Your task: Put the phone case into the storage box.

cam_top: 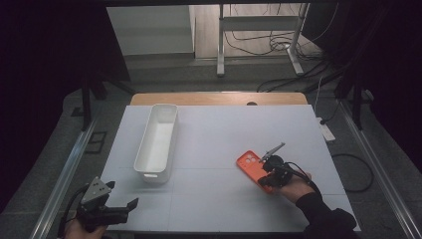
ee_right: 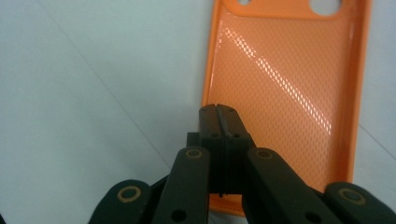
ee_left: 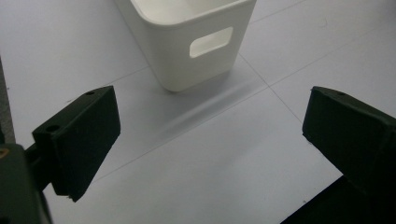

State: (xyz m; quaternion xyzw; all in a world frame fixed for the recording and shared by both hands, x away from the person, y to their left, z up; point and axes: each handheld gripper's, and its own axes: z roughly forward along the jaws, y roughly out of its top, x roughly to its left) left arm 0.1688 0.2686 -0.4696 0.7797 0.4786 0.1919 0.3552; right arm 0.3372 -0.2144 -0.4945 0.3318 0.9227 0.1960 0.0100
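The orange glossy plastic phone case (cam_top: 253, 168), open side up with its camera cut-outs at the far end, lies flat on the white table top (cam_top: 219, 144) at about four o'clock from the table's middle. In the right gripper view the orange phone case (ee_right: 285, 88) shows a dimpled inner face and a raised rim. The right gripper (cam_top: 267, 181) sits at the case's near end, at its five o'clock corner, held by a hand in a dark sleeve. In its own view the right gripper (ee_right: 218, 112) has its two black jaws pressed together over the case's near-left part; whether they pinch the rim I cannot tell.

The long white plastic bin (cam_top: 158, 142) stands upright at about nine o'clock from the table's middle, well apart from the case. The left gripper (cam_top: 130, 205) rests at the table's seven o'clock corner, pointing toward three o'clock. In its own view the left gripper (ee_left: 210, 135) has jaws spread wide with nothing between them, and the white bin (ee_left: 187, 42), with its handle slot, stands at twelve o'clock ahead.
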